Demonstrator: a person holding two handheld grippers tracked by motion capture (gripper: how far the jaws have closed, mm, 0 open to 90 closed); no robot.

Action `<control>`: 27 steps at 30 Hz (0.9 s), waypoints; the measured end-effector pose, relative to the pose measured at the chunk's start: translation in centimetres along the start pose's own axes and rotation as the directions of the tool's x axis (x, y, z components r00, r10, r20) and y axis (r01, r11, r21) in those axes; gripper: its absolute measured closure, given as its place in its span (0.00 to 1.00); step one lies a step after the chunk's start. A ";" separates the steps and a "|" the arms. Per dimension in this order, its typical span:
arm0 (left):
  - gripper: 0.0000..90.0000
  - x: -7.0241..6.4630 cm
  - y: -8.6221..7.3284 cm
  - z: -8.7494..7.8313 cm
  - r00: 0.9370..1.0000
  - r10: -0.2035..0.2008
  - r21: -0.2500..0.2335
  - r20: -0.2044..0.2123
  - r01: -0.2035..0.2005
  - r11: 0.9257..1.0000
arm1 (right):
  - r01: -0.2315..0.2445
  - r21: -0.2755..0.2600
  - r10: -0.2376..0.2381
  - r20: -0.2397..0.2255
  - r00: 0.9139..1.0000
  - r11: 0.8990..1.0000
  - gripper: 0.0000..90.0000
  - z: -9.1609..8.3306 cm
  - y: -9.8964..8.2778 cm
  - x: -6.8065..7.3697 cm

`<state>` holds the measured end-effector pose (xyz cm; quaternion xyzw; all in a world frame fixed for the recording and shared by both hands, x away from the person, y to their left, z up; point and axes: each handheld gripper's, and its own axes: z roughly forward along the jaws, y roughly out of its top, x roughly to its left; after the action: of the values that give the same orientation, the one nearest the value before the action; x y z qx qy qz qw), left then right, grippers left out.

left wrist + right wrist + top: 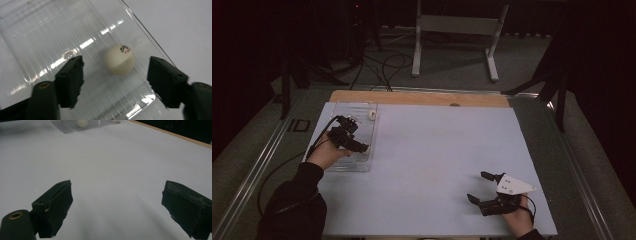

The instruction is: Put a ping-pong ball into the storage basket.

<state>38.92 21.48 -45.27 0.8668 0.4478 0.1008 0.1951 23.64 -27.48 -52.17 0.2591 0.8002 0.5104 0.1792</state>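
Nearest the person, at the front right of the desk [432, 165], the right gripper [479, 187] lies low over the pale sheet with its jaws spread wide and nothing between them. In the right gripper view only bare surface lies ahead of the two black pads, so this hand looks parked, kept out of the way while the other side works.

Farther in, at the left edge, the left hand [324, 155] holds the left gripper [362, 148] over a clear plastic tray [362, 107] that lies flat on the sheet. The left gripper view shows its jaws partly open, pointed down into the tray, with a white ball [119, 59] lying on the ribbed tray floor between and a little beyond the pads. Neither pad touches the ball; there is a clear gap on each side, so it is not gripped. It sits close to the tray's raised side wall, which would keep it from rolling off onto the desk, and that is probably why the tray is used at all.

Toward the tray's far end, the high view shows another white ball [372, 115] near the corner. Judging by this layout, the work is moving balls in or out of the tray.
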 end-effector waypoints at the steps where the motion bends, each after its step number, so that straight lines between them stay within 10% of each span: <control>1: 0.30 0.0 0.0 -0.1 1.000 0.002 0.001 0.000 -0.002 1.000 | -0.003 0.001 0.003 0.001 1.000 1.000 0.11 0.0 0.0 0.0; 15: 0.02 0.0 -0.2 -1.9 0.997 0.052 -0.047 0.053 -0.049 0.998 | -0.004 0.001 0.004 0.002 1.000 1.000 0.11 0.0 0.0 0.0; 27: 0.01 -0.4 0.0 -3.2 0.995 0.075 -0.103 0.071 -0.068 0.992 | -0.002 0.002 0.002 0.003 1.000 1.000 0.11 0.0 0.0 0.0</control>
<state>37.57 21.97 -42.37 0.8745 0.4031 0.0976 0.2515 23.63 -27.45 -52.17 0.2608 0.8001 0.5095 0.1796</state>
